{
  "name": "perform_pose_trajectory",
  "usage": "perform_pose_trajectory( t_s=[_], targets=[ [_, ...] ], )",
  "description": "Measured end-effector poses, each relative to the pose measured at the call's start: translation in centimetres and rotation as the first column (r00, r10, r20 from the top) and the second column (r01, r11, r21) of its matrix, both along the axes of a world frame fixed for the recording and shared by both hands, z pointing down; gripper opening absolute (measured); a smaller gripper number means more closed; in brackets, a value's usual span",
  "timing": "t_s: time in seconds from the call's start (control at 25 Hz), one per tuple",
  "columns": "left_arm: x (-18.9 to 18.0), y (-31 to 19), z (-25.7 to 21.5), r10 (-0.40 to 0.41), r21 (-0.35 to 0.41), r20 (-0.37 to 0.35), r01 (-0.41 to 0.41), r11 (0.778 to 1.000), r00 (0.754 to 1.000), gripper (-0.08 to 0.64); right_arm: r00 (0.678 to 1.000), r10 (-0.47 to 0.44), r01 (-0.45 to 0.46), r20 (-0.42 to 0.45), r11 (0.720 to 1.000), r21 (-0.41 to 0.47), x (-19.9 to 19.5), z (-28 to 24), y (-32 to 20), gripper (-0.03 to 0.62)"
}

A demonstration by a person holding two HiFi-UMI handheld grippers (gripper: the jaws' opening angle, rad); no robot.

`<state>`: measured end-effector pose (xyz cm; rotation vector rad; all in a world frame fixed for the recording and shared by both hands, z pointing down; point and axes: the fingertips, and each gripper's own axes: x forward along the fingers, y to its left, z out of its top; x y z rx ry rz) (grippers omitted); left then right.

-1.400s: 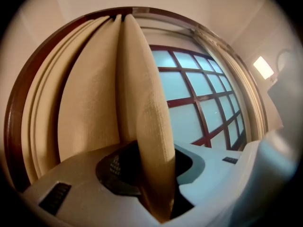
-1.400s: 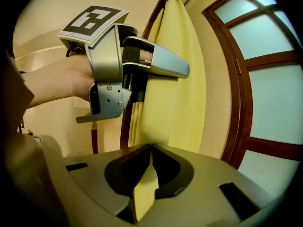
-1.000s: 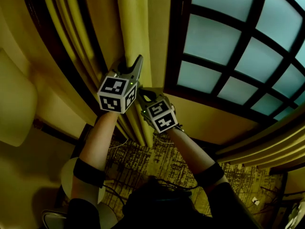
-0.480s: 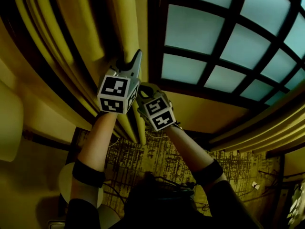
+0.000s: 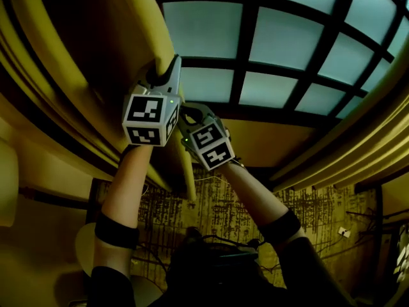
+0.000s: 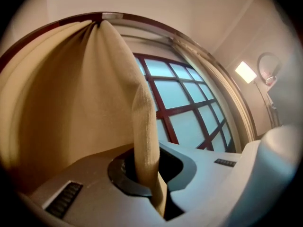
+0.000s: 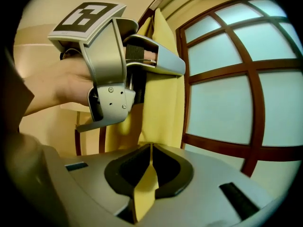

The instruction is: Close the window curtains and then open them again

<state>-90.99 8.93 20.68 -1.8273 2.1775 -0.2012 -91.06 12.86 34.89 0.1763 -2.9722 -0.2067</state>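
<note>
From the head view, the yellow fabric curtain [image 5: 128,24] hung bunched to the left of the dark-framed gridded window [image 5: 246,40], whose glass was almost all bare. Both tools were raised at the curtain's leading edge, just left of the window: the left gripper [image 5: 170,68] higher, the right gripper [image 5: 186,115] just below it. To my eye this was a draw along the rail. Doing it well would mean moving both grips together and level, walking with the cloth and not tugging down on the hooks. In the left gripper view, a rolled fold of the curtain ran up from between the jaws, which were clamped tight on it, with the window's red-brown bars just right of that fold. In the right gripper view, the jaws were pinched nearly together on a thin flap of the same curtain edge. The left gripper, held by a hand [image 7: 61,86], gripped the cloth directly above, and the window filled the right side. Both tools were closed on fabric and neither was loose.
</note>
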Motion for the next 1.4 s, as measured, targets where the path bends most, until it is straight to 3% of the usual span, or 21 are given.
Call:
perform_pose_trajectory(
  t_s=[0.4, 0.56, 0.8, 1.2, 1.4],
  targets=[
    [13.5, -8.8, -0.1, 0.14, -0.08, 0.036, -0.137, 0.987, 0.989, 0.015, 0.994, 0.106, -0.106, 0.027, 0.994, -0.017, 11.5, -0.9, -7.6, 0.029],
    [19.2, -12.7, -0.8, 0.187, -0.058, 0.02, -0.185, 0.981, 0.982, 0.015, 0.985, 0.171, -0.17, 0.038, 0.985, -0.017, 17.5, -1.1, -11.5, 0.029],
    [26.9, -16.1, -2.9, 0.26, -0.035, 0.051, -0.259, 0.965, 0.964, 0.015, 0.96, 0.277, -0.275, 0.053, 0.961, -0.029, 25.6, -1.4, -15.7, 0.029],
    [40.9, -22.5, -0.5, 0.441, -0.139, 0.066, -0.429, 0.893, 0.895, 0.015, 0.926, 0.374, -0.372, 0.051, 0.927, -0.045, 35.3, -0.6, -20.4, 0.029],
    [44.7, -23.8, -1.3, 0.422, -0.112, 0.055, -0.415, 0.903, 0.905, 0.015, 0.929, 0.367, -0.365, 0.052, 0.93, -0.039, 40.0, -0.8, -21.7, 0.029]
  ],
)
